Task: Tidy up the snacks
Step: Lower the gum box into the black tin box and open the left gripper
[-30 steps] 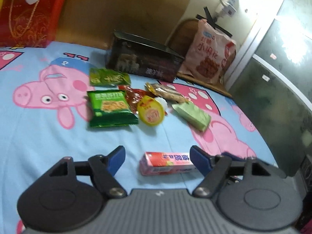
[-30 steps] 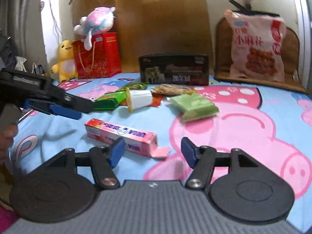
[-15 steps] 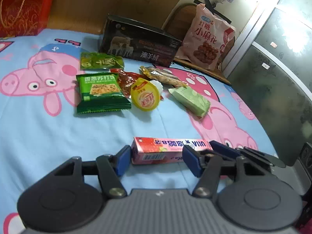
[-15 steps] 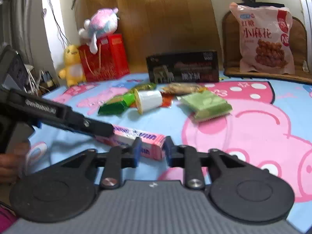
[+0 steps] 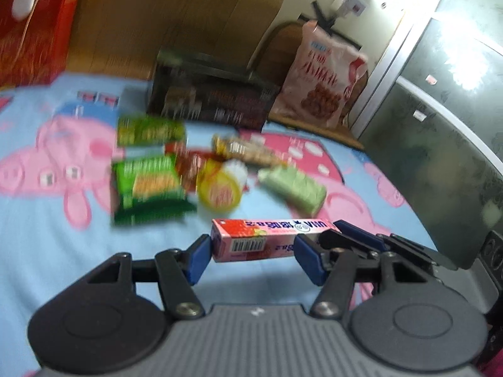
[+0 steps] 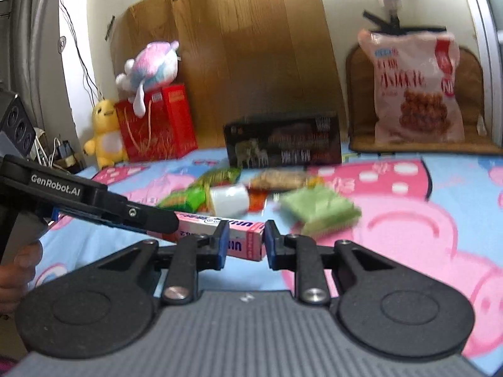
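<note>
Pink, the candy box [image 5: 270, 238] sits low in the middle of both views, now lifted off the sheet [image 5: 41, 235]; a second ago it lay flat there. My right tongs [image 6: 243, 243] have narrowed onto its end and hold it. My left tongs [image 5: 250, 257] are shut on its length too, I judge, pads at its sides. Both point level toward the black box [image 6: 284, 144] in the upper middle, likely its home. Other snacks [image 5: 151, 185] wait between.
</note>
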Motion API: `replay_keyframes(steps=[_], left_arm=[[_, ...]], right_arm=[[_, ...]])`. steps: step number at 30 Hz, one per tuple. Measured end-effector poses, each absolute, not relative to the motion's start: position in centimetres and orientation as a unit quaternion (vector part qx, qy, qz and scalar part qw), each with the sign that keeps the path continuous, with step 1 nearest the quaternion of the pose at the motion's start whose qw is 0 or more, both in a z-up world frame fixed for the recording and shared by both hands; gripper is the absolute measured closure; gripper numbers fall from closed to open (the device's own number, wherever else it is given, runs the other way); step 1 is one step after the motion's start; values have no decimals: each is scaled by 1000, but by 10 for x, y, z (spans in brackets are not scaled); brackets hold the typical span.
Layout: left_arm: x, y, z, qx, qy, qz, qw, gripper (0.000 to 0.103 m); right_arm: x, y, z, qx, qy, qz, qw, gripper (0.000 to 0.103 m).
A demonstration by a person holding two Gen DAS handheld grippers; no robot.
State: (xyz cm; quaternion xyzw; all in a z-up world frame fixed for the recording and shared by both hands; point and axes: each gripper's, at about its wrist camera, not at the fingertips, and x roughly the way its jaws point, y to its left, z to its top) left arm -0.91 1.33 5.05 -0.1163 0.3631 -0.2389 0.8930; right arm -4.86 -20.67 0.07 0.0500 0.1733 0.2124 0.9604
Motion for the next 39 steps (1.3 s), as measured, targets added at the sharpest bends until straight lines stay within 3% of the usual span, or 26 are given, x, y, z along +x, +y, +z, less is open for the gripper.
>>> replay_keyframes(steps=[14,24,32,39], left_arm=[[140,-1,116,-120,288,-209,927,46],[232,-25,93,-104,318,-178,925,46],[246,-34,69,-81,311,-135,937,43],[200,-20,86,-93,286,-154,941,38]], right_arm=[[98,-210,59,46,96,196,975,76],[182,-206,53,28,112,168,979,76],[203,-203,30,35,152,151,976,74],[148,-212,46,83,145,171,971,67]])
